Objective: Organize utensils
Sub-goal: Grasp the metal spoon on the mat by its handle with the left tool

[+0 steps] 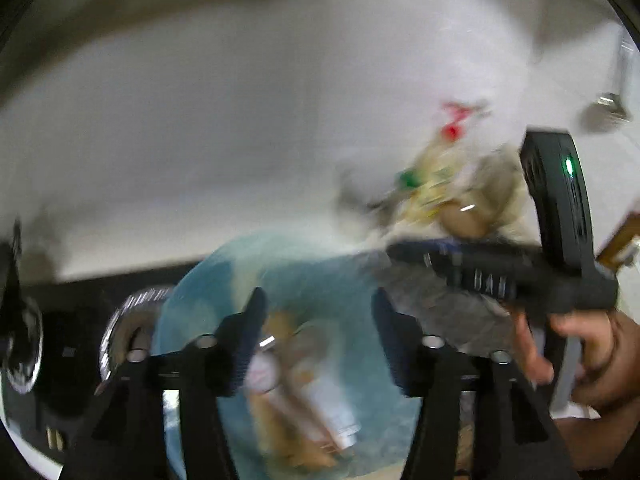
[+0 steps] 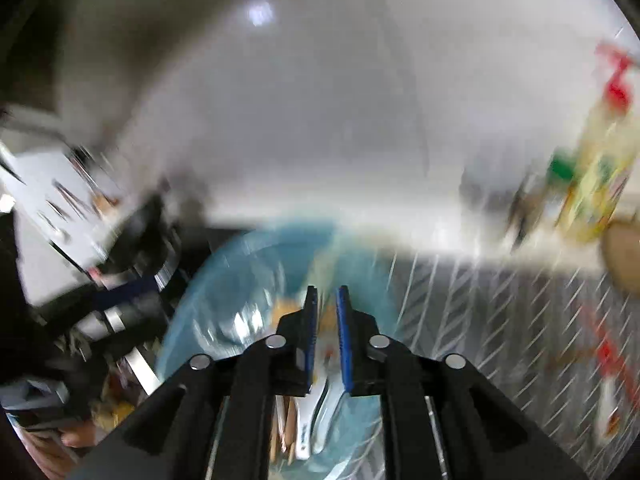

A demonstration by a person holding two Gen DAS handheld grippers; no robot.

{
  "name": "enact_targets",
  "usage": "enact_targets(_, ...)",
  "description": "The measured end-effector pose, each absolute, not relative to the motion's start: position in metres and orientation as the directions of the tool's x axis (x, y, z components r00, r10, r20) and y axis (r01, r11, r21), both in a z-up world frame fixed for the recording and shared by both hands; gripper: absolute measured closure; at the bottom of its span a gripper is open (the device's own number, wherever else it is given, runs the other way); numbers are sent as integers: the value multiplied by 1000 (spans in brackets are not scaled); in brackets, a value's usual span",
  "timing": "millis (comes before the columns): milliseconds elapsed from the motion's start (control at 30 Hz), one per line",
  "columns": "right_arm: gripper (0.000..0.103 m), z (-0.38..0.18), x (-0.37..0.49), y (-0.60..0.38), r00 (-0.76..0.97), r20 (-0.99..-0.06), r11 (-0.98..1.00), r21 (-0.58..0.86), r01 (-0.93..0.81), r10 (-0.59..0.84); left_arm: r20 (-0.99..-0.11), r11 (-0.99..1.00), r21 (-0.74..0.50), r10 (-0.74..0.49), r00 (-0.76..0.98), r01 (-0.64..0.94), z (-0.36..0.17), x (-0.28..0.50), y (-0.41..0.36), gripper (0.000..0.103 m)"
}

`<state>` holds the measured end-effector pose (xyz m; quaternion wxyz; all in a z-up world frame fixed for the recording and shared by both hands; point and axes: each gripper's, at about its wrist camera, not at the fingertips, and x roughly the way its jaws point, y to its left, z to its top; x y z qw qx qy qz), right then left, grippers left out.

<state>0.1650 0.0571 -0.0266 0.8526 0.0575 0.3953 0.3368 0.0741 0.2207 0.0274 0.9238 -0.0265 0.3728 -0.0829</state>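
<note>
Though both views are smeared by motion, the largest item reads clearly: a translucent blue bowl point(image 1: 208, 280) point(image 2: 224, 280) on the counter point(image 2: 500, 320). Inside it lie the utensils point(image 1: 304, 400) point(image 2: 304, 420), a loose bundle of pale white and tan wooden handles. Left gripper point(image 1: 318, 344): over the bowl, fingers spread wide, holding nothing. Right gripper point(image 2: 327, 340): fingers point(image 2: 344, 344) nearly together with a narrow gap, nothing visibly between them.
</note>
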Motion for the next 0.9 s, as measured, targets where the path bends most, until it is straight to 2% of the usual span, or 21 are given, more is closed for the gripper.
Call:
enact_targets(33,51,-12,163,37,495,-592,759,362,-542,636,-670,980,-107,-194,717,165,34,72,203,37)
enact_targets(67,41,3,160,11,544,-544,762,349,-546,639,-662,976,-104,-210,719,189,36,70,189,36)
enact_targets(100,38,13,157,-13,593,-501,773,335,-539,630,-658,971,-103,-229,717,216,36,71,172,35)
enact_targets(167,38,25,149,-58,660,-422,782,295,-549,622,-664,952,-116,-285,691,282,23,75,130,34)
enact_targets(233,38,23,146,-95,711,-423,825,221,-521,562,-696,938,-147,-324,641,315,0,84,96,34)
enact_targets(333,38,-5,147,-147,739,-498,884,141,-446,453,-754,923,-241,-373,541,300,-46,96,56,34)
enact_targets(433,38,-51,150,-191,684,-600,903,184,-387,415,-808,915,-329,-401,431,234,-96,100,30,35)
enact_targets(467,38,-72,151,-205,659,-641,913,189,-361,393,-826,910,-362,-413,384,201,-115,99,23,38)
enact_targets(633,38,-139,149,-246,582,-736,926,169,-337,345,-850,887,-441,-462,255,139,-169,94,0,39)
enact_targets(767,38,-160,154,-258,546,-773,935,167,-314,322,-850,884,-455,-467,242,107,-191,104,-23,39)
enact_targets(900,38,-156,157,-266,557,-758,930,181,-321,340,-858,889,-449,-456,237,87,-203,116,-39,39)
